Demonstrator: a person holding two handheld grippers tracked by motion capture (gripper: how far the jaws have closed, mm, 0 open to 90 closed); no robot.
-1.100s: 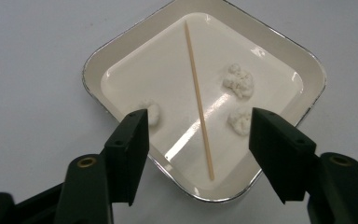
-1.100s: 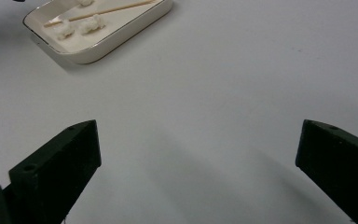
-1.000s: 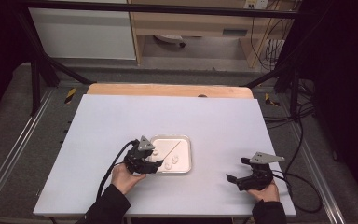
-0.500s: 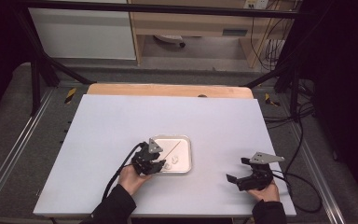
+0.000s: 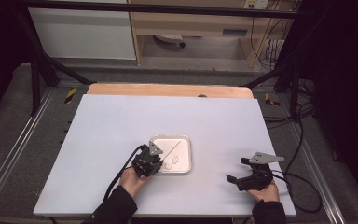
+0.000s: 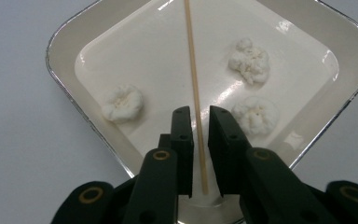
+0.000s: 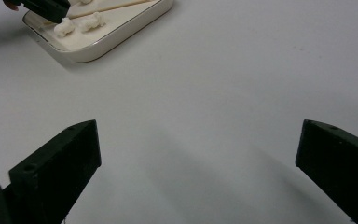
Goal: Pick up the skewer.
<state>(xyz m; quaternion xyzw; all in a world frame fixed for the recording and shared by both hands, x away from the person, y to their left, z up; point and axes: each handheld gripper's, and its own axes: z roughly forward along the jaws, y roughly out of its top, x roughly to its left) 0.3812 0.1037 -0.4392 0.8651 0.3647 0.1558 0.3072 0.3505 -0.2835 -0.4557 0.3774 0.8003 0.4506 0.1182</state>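
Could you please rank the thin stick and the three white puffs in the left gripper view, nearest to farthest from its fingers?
1. thin stick, between the fingers.
2. right-hand puff, beside the fingertips.
3. left puff, slightly farther.
4. upper-right puff, farthest.

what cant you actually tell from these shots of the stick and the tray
- Left gripper view: whether the fingers press the stick; a thin gap shows each side.
- Left gripper view: tray corners, cut by the frame edges.
- High view: white lumps, too small to identify.

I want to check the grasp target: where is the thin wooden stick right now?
In the left gripper view the wooden stick lies across the white tray, its near end between the left hand-held gripper's jaws, with cotton balls on both sides.
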